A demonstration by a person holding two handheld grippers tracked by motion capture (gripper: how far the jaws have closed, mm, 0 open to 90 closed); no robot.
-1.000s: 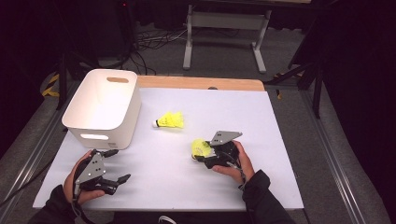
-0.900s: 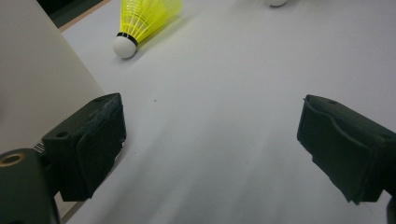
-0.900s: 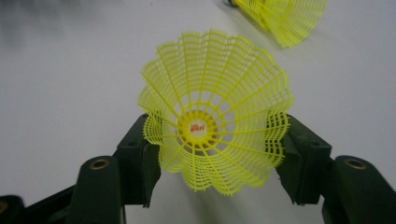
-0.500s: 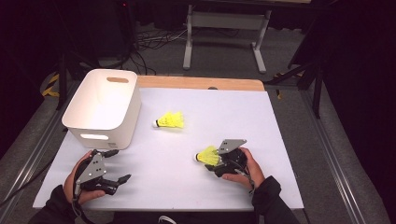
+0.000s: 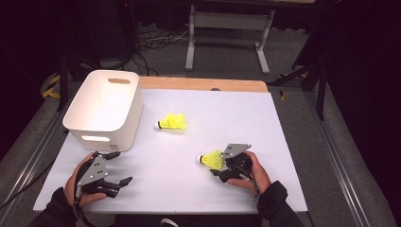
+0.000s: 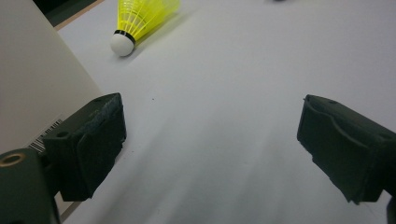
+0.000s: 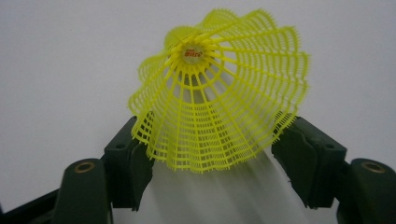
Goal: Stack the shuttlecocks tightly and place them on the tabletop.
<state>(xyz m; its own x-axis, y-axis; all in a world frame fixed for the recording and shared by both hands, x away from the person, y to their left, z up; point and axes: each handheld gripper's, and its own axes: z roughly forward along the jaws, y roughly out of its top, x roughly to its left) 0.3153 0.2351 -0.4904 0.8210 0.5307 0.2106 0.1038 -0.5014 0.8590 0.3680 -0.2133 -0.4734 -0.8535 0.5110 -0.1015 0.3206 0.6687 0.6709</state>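
On the white desk (image 5: 283,142), near its front right part, the right tongs (image 5: 213,166) lie low with a yellow shuttlecock (image 5: 212,160) between the jaws. Its white cork tip points left in the high view, away from the hand. From the right gripper view the shuttlecock's (image 7: 219,93) wide skirt sits in the gap of the right tongs (image 7: 212,158): its rim brushes the left jaw, while the right jaw stands just clear of it. These jaws have just been opening, so they are fairly wide and no longer squeeze the skirt.

A second shuttlecock (image 5: 171,122) lies farther back, near the middle of the desk, cork to the left, just beside a white bin (image 5: 105,111) that stands at the back left.

At the front left, the left tongs (image 5: 118,168) rest close to the bin's front wall, jaws spread wide with nothing in them. The left gripper view shows bare desk (image 6: 224,93) between those jaws, the bin's wall (image 6: 37,79) at the left and the second shuttlecock (image 6: 140,18) ahead.
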